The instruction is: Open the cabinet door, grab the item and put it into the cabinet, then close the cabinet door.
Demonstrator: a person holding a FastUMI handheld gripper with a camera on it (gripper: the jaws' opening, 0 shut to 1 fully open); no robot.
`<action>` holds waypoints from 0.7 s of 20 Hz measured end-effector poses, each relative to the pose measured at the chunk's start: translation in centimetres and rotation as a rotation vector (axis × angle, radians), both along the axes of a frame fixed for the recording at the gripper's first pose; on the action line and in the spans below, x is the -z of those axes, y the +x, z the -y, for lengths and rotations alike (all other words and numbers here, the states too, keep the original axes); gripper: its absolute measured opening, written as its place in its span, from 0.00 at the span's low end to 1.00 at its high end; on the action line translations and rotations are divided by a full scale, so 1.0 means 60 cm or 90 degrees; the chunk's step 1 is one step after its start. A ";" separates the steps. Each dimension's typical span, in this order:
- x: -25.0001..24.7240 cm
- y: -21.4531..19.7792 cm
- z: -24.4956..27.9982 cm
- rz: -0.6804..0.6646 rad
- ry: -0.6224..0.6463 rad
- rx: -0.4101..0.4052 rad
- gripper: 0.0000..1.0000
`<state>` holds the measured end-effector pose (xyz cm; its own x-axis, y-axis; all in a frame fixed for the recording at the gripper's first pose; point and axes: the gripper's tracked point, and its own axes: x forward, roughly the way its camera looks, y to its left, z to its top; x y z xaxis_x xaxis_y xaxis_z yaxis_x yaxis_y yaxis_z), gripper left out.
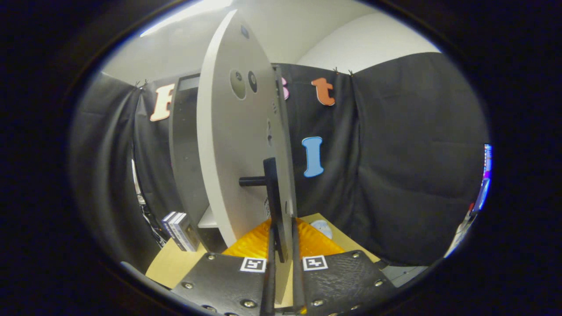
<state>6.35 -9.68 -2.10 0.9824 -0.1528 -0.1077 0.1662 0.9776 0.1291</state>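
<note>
Pointing forward and roughly level, the gripper has its two fingers drawn in close, with the lower edge of the cabinet door and its dark bar handle standing between them. The gap is narrow and both fingers lie right against the door's edge and handle, so the jaws look closed on the door handle, though actual pressure on both sides is hard to confirm. Each finger carries a textured plate studded with rivets and a small square printed marker.

Rising straight up from between the jaws, the door is a smooth, matte, pale grey panel seen nearly edge-on and bowed by the lens, with round hinge cups near its top. Beyond it and to the left stands the cabinet, grey, with a dark interior and a pale shelf.

Just ahead of the fingers lies a glossy orange ribbed item on a tan table. Left of the jaws, beside the cabinet's base, a small boxed pack stands upright. Ahead to the right sits a pale round disc.
</note>
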 end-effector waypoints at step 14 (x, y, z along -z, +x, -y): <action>0.005 0.012 0.156 0.011 -0.041 -0.061 0.08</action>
<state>7.09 -19.02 -2.37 0.9944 -0.0635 -0.0842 0.0692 0.9953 0.0676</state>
